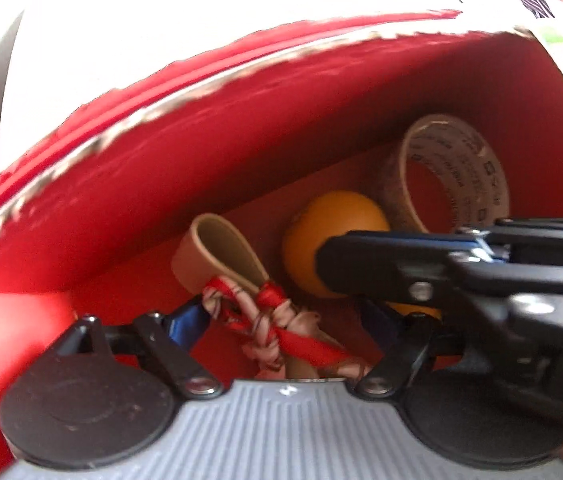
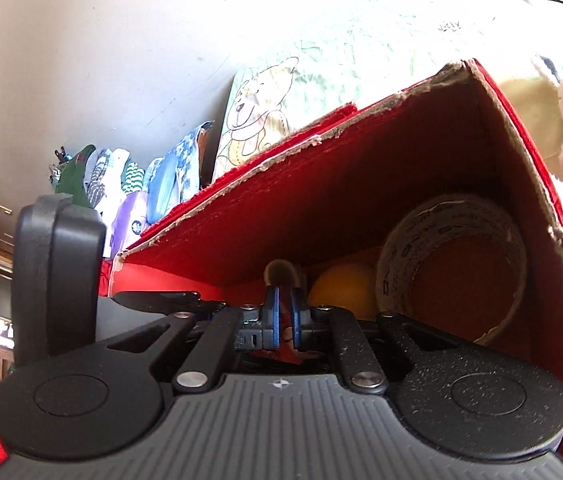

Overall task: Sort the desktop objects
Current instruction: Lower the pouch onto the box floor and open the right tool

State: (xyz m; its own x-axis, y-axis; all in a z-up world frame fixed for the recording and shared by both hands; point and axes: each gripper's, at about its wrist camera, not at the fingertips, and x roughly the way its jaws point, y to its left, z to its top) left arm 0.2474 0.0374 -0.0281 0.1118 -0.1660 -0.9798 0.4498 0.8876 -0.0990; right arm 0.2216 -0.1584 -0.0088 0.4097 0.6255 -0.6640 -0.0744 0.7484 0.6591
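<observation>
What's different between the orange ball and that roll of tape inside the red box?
The orange ball is solid, smooth and plain, while the tape roll is a hollow ring with small print on its inner face. The ball is bright orange; the tape roll is pale beige. The ball looks smaller than the tape roll, which stands on edge in the corner. Both lie at the far end of the red box, side by side.

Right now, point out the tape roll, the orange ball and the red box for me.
tape roll (image 2: 397, 248), right wrist view, on its printed outer band.
orange ball (image 1: 333, 220), left wrist view, on its upper curve.
red box (image 1: 241, 140), left wrist view, on its inner wall.
</observation>
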